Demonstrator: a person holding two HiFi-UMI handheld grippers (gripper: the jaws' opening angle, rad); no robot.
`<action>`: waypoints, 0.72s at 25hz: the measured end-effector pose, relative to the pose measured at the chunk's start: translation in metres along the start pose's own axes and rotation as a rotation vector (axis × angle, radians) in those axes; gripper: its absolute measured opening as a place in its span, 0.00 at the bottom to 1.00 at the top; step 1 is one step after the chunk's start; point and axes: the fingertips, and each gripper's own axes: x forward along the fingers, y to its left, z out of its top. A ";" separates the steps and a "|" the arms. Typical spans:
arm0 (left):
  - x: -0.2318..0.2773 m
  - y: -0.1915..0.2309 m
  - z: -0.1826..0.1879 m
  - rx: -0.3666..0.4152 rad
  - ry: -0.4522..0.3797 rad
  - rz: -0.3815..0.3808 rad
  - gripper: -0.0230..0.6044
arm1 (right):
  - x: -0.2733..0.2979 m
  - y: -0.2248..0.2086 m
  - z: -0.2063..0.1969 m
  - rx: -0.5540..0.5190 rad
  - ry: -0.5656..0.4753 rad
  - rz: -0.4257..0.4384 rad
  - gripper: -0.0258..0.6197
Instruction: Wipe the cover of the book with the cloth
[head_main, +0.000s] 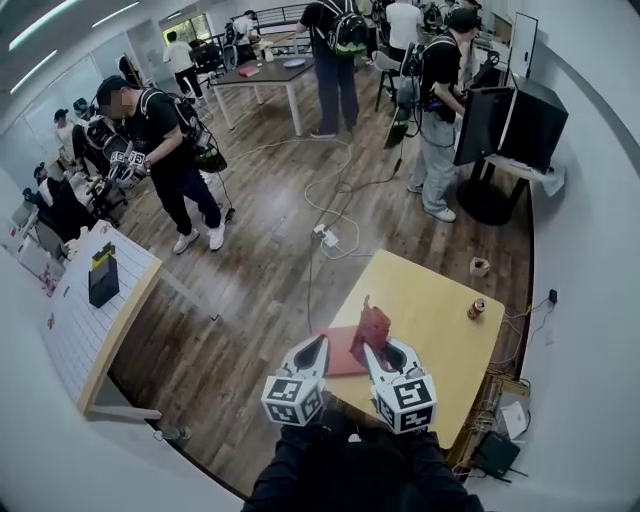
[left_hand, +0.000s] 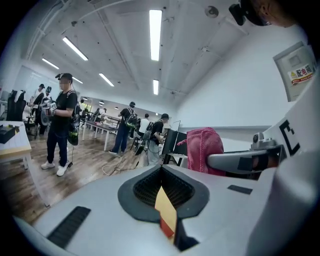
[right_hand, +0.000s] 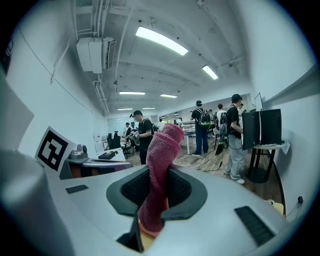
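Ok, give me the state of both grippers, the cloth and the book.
Left gripper: shut, nothing between its jaws.
Right gripper: shut on the cloth.
Cloth: bunched, sticking up out of the right gripper's jaws.
Book: lying flat on the table, neither gripper touching it.

The cloth (right_hand: 162, 150) — a pink-red terry piece, bunched and twisted into a roll — was clamped between the jaws of the right gripper (right_hand: 159, 172). It was seen standing up past their tips, with its lower end tucked in at the jaw roots. The book (head_main: 344, 352) — flat, its red cover turned upward — was laid below and between the right gripper and the left gripper (head_main: 312, 352), its edges partly hidden behind both.
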 end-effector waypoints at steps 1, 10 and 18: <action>0.000 -0.005 0.004 0.011 -0.008 -0.006 0.09 | -0.003 -0.001 0.003 -0.003 -0.012 -0.005 0.17; -0.002 -0.036 0.017 0.052 -0.031 -0.033 0.09 | -0.027 0.003 0.020 -0.055 -0.074 -0.005 0.16; 0.009 -0.049 0.023 0.076 -0.028 -0.041 0.09 | -0.032 -0.010 0.024 -0.054 -0.078 -0.017 0.16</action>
